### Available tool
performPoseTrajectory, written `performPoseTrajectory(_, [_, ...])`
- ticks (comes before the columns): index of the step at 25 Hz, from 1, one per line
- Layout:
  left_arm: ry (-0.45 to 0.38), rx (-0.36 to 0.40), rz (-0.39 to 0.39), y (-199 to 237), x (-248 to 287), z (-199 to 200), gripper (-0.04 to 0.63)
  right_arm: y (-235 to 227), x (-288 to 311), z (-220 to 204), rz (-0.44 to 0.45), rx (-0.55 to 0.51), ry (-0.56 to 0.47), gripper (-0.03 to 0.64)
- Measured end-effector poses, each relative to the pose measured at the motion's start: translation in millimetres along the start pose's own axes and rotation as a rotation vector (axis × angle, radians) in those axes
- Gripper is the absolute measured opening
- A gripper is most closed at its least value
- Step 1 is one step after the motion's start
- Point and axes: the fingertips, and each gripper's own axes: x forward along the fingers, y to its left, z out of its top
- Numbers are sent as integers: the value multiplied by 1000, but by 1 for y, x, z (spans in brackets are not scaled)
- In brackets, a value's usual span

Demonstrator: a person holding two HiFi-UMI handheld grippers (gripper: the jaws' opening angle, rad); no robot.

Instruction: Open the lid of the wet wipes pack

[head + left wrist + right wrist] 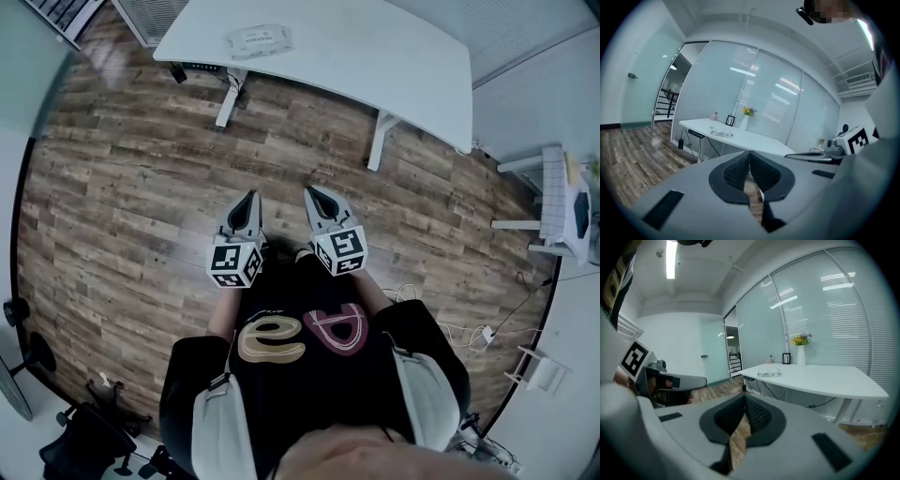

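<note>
Approach stage: wet wipes pack out of reach, both grippers empty.
Left gripper [247, 199] and right gripper [312, 194]: my jaws are pressed together tip to tip with nothing between them. The wet wipes pack [258, 40] lies flat on the white table [394, 66], well apart from me across the wood floor. Judgement: a soft, light pouch of slick film that is likely to skid and buckle; only the flip lid should be stiff. Plan: pin the pouch body with one gripper and catch the lid's front lip with the other.
</note>
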Motion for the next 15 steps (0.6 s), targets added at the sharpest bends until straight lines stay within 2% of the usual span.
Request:
performPoseTrajectory(8, [8, 6, -65, 37, 22, 24, 17, 13, 42, 10, -34, 25, 5, 11])
performPoseTrajectory(15, [33, 13, -123, 54, 23, 23, 17, 28, 61, 13, -70, 33, -6, 12])
